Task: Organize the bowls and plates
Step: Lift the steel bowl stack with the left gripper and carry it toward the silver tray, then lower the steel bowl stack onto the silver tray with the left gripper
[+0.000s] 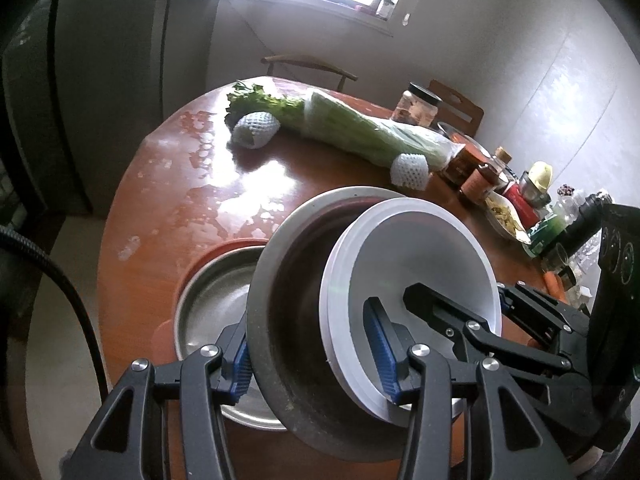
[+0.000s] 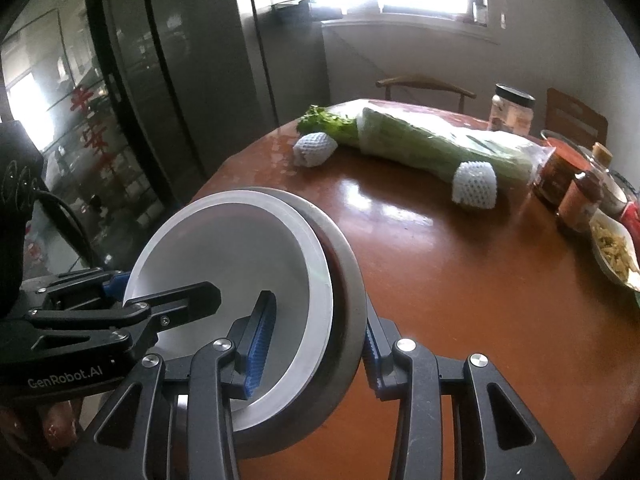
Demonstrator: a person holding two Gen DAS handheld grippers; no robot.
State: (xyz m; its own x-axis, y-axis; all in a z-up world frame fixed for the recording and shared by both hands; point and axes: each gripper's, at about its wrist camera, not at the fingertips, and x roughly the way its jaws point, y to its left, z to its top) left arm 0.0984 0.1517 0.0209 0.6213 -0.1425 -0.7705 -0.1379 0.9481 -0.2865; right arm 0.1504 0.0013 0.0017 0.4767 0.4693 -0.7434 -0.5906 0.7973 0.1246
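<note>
Steel and white plastic make up the stack held above the round reddish-brown wooden tabletop [image 2: 460, 280]: one wide stainless steel bowl [image 1: 296, 280] with a white round bowl [image 1: 432, 256] nested in it, both tipped on edge. A second stainless steel bowl [image 1: 216, 292] sits flat on the tabletop inside an orange-red plastic dish [image 1: 224, 250], just behind and left of the tilted stack in the left wrist view.

Both pairs of tongs are clamped on the stack from opposite sides. The left tongs [image 1: 316, 364] have one blue-padded finger against the outside of the steel bowl and the other inside the white bowl, so both rims lie between the pads. The right tongs [image 2: 316, 348] grip the same way, one finger inside the white bowl, the other behind the steel rim.

Farther back lie one long bunch of celery in a clear plastic bag [image 2: 436, 140] and two white foam-net fruit sleeves [image 2: 316, 148], one at each end of it. One clear jar with a black lid [image 2: 512, 114] stands behind it, with several bottles and a dish of food at the right; I cannot count those exactly. Two wooden chairs [image 2: 424, 84] stand beyond.

Readable writing: "GenRobot.AI" on the left tongs' black body. Red characters on the glass door [image 2: 96, 120] are unreadable.
</note>
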